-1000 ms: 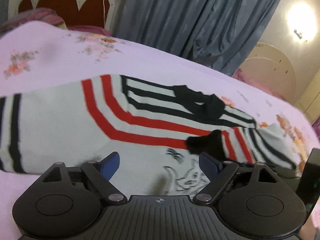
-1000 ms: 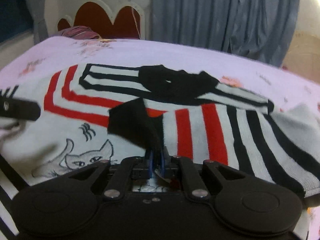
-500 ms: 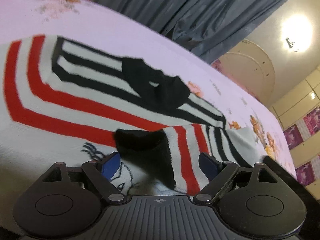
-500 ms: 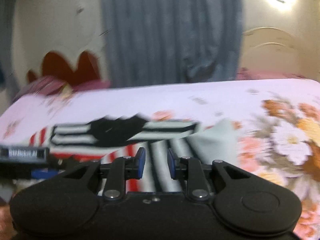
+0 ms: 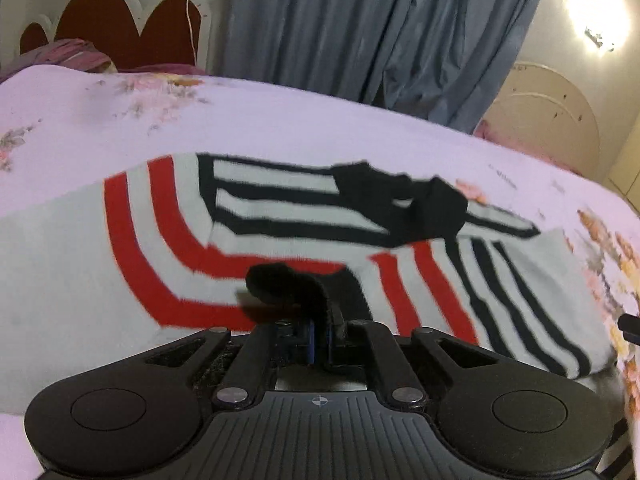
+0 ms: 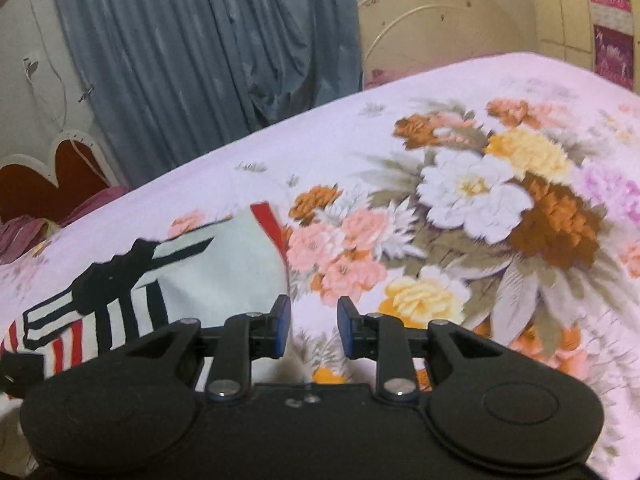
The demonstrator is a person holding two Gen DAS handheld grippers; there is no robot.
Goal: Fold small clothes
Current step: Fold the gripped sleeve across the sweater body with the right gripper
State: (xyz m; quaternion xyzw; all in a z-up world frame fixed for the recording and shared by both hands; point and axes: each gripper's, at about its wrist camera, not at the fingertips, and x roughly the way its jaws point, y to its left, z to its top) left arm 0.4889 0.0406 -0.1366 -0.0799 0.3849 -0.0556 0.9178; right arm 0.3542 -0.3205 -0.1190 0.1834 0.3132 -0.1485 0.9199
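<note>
Knit striped sweater [image 5: 280, 240], black cuff [image 5: 292, 288] pinched flat by left gripper [image 5: 320, 340].

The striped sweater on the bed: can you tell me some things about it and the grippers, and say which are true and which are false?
1. The left gripper is shut on the black cuff of the striped sweater. True.
2. The right gripper is holding the sweater. False: nothing is between its opening jaws, only the floral bedsheet lies beyond them.
3. The sweater has red and black stripes. True.
4. The curtain behind the bed is bright yellow. False: it is grey-blue.
5. The sweater hangs on a hook. False: it lies spread on the bedsheet.
</note>
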